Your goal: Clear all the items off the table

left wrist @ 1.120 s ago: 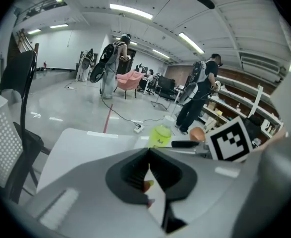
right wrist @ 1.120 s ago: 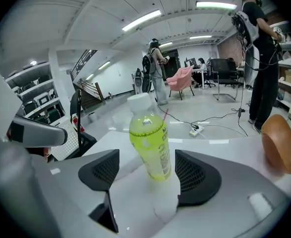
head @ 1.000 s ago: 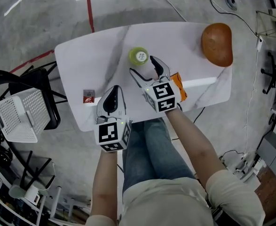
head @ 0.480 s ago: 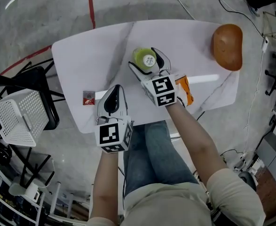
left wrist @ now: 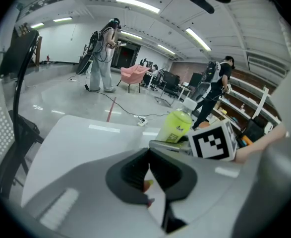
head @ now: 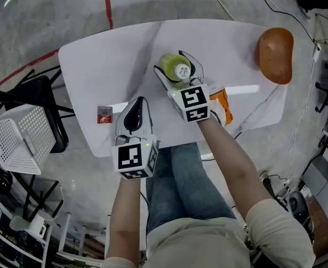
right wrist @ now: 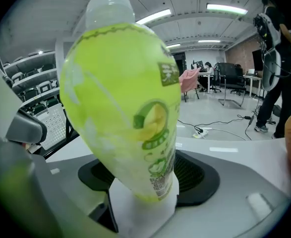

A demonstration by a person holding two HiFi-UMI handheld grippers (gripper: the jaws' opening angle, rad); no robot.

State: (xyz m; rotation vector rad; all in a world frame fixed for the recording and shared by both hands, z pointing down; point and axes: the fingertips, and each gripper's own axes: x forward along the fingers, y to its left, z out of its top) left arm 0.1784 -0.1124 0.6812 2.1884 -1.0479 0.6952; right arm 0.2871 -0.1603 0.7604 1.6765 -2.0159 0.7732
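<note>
While the yellow-green plastic drink bottle (head: 175,69) with its white cap stands near the middle of the white marble-patterned table (head: 99,66), the right gripper (head: 172,66) has its 2 jaws round it, 1 on each side. Those jaws have just been closing. The right gripper view shows the bottle (right wrist: 128,98) filling the gap, with both dark pads (right wrist: 197,176) against its lower body and its base on the white surface. Finding: right gripper (right wrist: 145,180) clamped on the bottle.

The left gripper (head: 138,101) is over the table's near edge, left of the right gripper and apart from it. Its own view shows the left gripper (left wrist: 148,151) with its jaw tips together and only a thin wedge of white table (left wrist: 76,138) showing between them; nothing is held. The bottle (left wrist: 177,125) is seen beyond, to the right.

Other items on the table:
- 1 small red square packet (head: 104,114) lies flat near the near-left edge, just left of the left gripper and not touching it.
- 1 orange foil packet (head: 223,103) lies at the near edge, just beside the right gripper's marker cube, on its right.
- 1 brown oval object (head: 276,48) sits at the far-right corner, well apart from everything else. What it is cannot be told.

Off the table, at its left, 1 white perforated basket (head: 18,139) rests by a black chair (head: 38,91).
</note>
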